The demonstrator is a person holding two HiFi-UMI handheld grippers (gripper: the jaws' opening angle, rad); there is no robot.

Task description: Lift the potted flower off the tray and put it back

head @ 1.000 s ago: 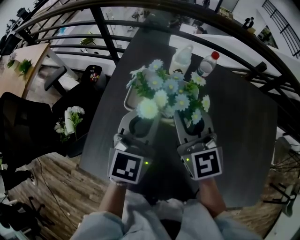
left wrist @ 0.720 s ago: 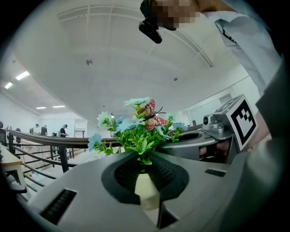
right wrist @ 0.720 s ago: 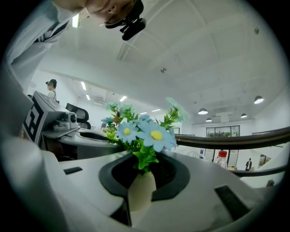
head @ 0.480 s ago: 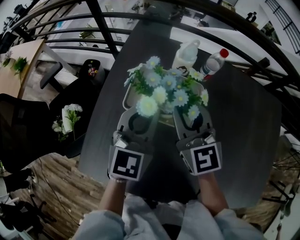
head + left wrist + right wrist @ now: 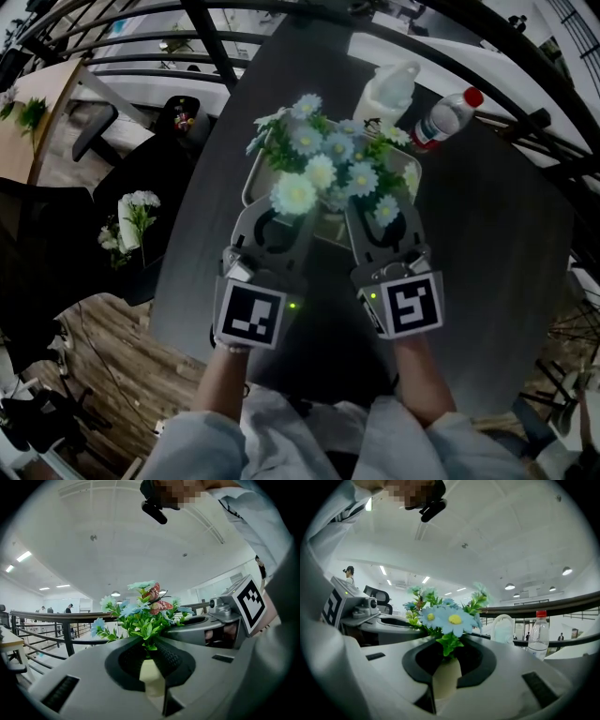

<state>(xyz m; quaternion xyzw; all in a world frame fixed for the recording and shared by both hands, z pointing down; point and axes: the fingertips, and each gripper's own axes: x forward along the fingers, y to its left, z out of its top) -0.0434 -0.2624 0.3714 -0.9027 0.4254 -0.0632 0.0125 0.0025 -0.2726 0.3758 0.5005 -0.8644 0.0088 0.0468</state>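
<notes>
Together, the left tool [image 5: 274, 217] and the right tool [image 5: 380, 217] each clamp the cream pot of the potted flower [image 5: 328, 173], holding it over the white tray [image 5: 251, 187] on the dark desk [image 5: 487, 281].

Potted flower [image 5: 328, 178]: blue and white petals, yellow middles, green leaves seen. Pot [image 5: 446, 679] coloured cream. Butterfly [image 5: 156, 600] red-orange. Bottle cap [image 5: 472, 97] red. Table [image 5: 487, 253] dark grey. Marker cubes [image 5: 251, 316] patterned black-white.
</notes>
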